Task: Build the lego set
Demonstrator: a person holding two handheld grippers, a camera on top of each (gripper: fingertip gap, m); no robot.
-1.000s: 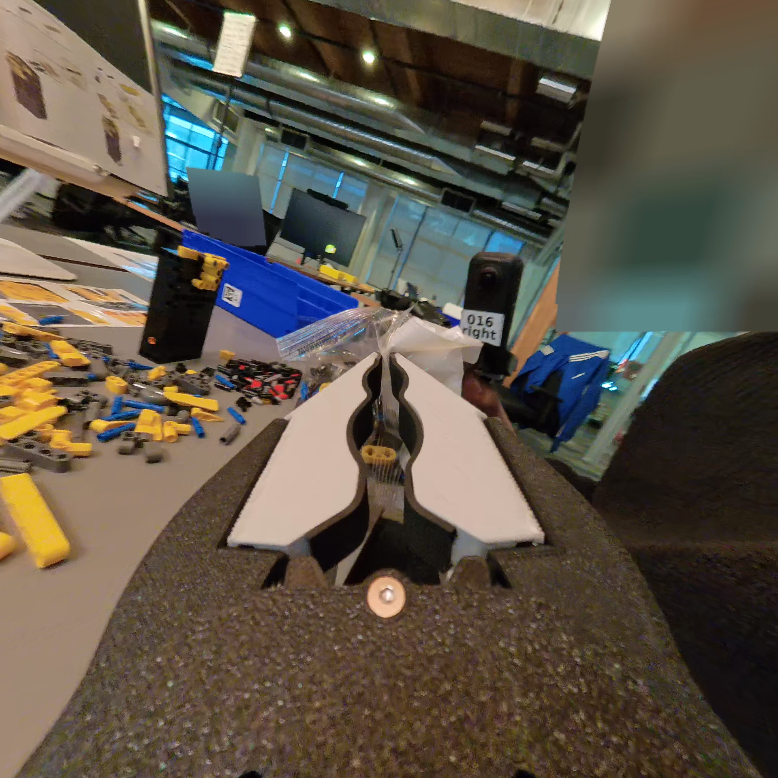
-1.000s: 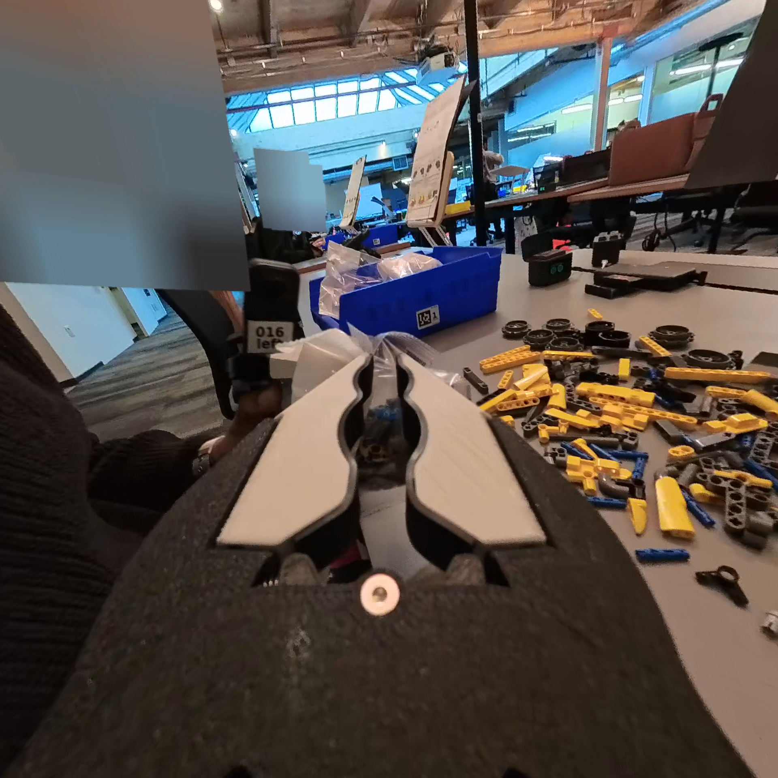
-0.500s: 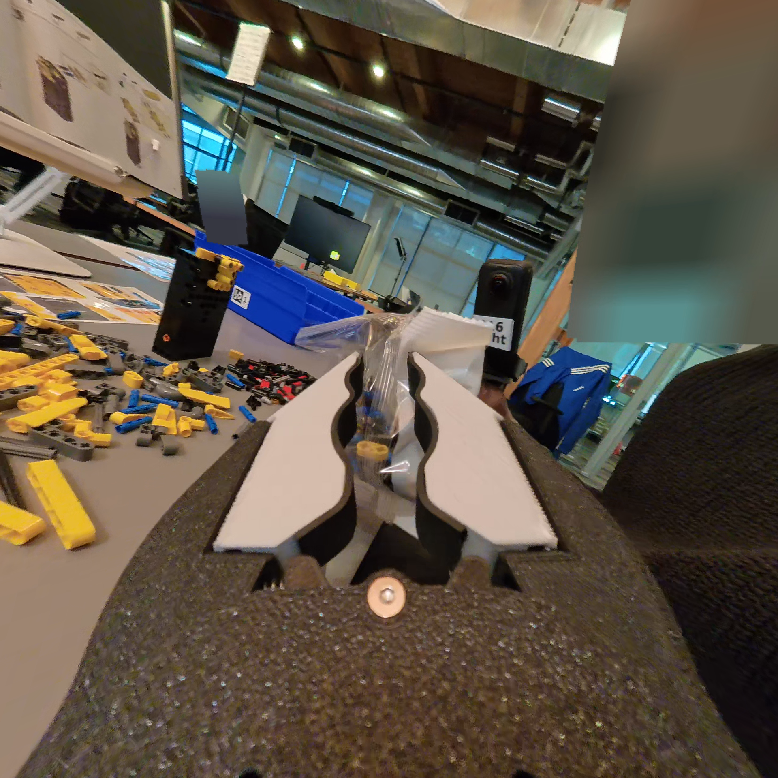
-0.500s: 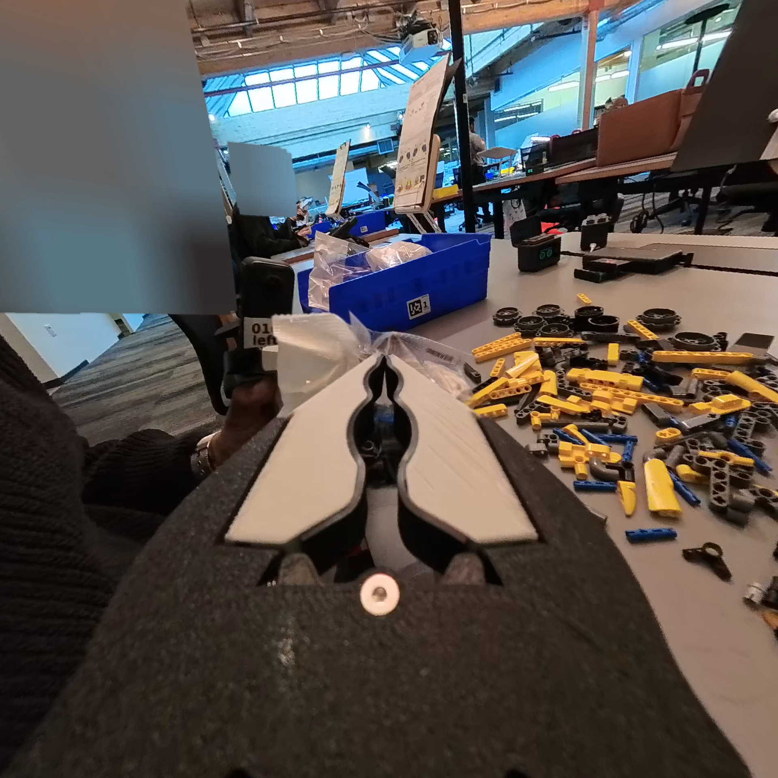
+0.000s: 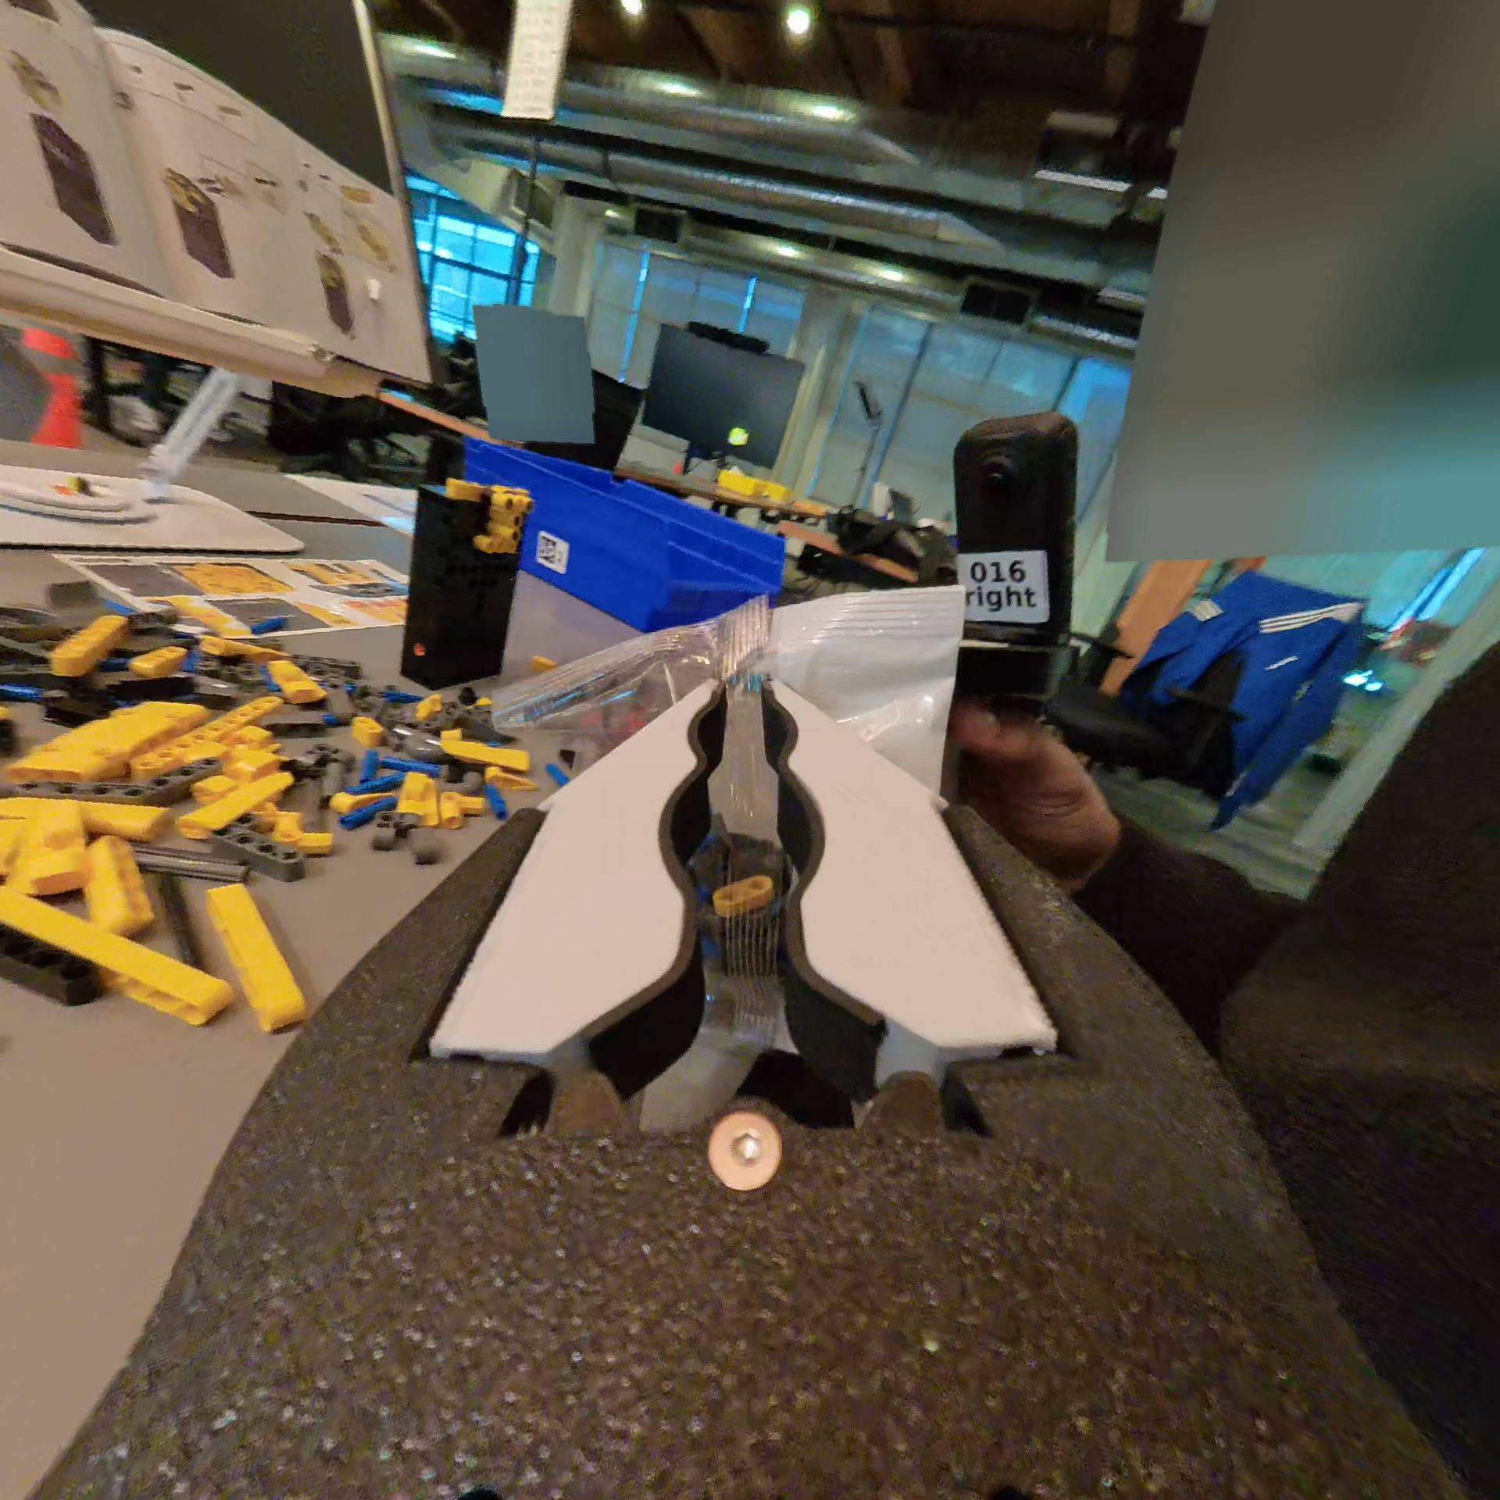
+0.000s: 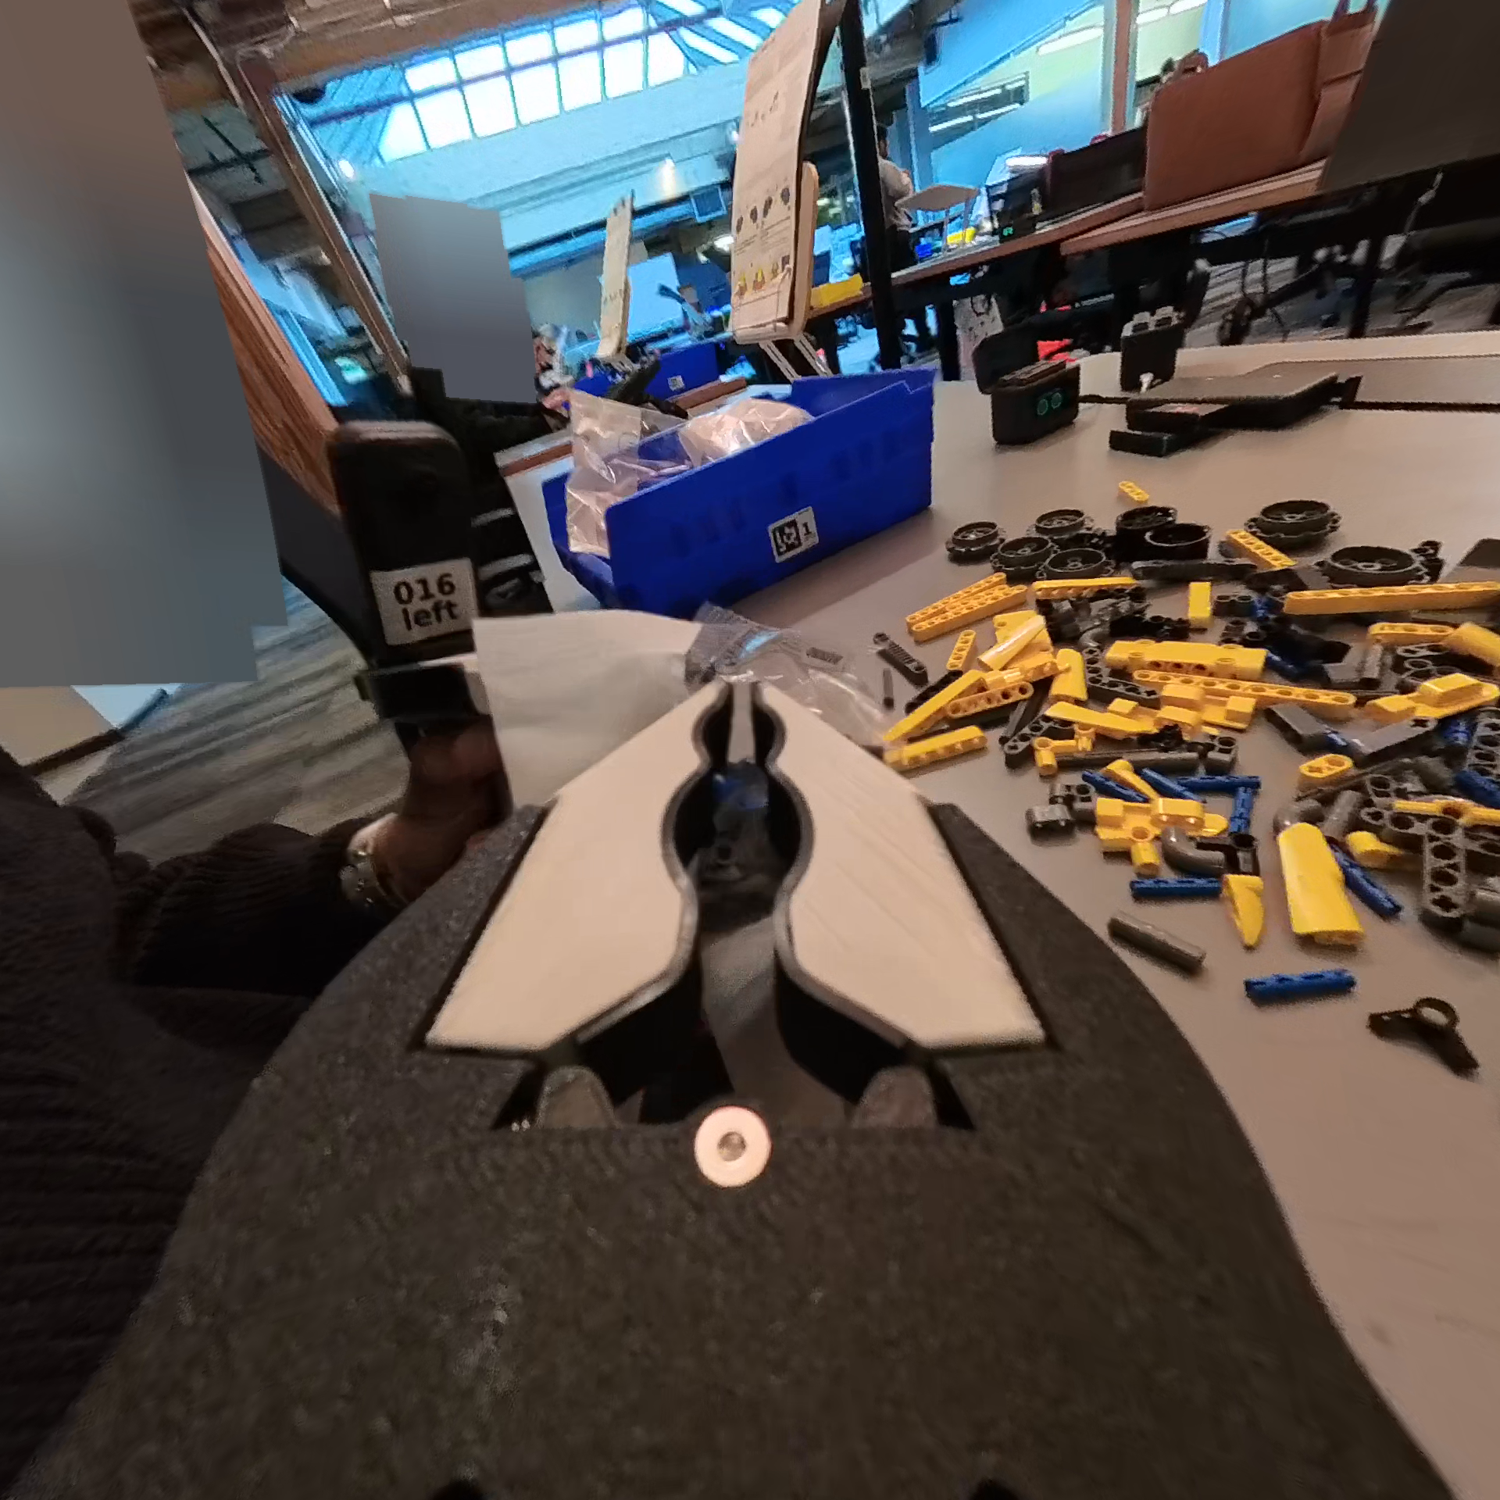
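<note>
Left tongs (image 5: 743,690): closed narrow on a clear bag (image 5: 641,674); film pinched at the tips, small parts, one yellow, in the hollow behind.
Right tongs (image 6: 740,690): closed narrow on the same bag (image 6: 771,661), blue and dark parts showing between the fingers.
Relation: bag is held off the counter (image 6: 1339,1217) between both tongs, which face each other tip to tip; its long axis runs across the grips; neither tongs is nearer.
Hands: one hand (image 5: 1031,791) visible under the far tool in each view.
Counter: loose parts (image 6: 1217,714), yellow, blue and dark, near the bag.
Beyond: blue bin (image 6: 755,503) with bags; black block (image 5: 459,596) upright just beside it.
</note>
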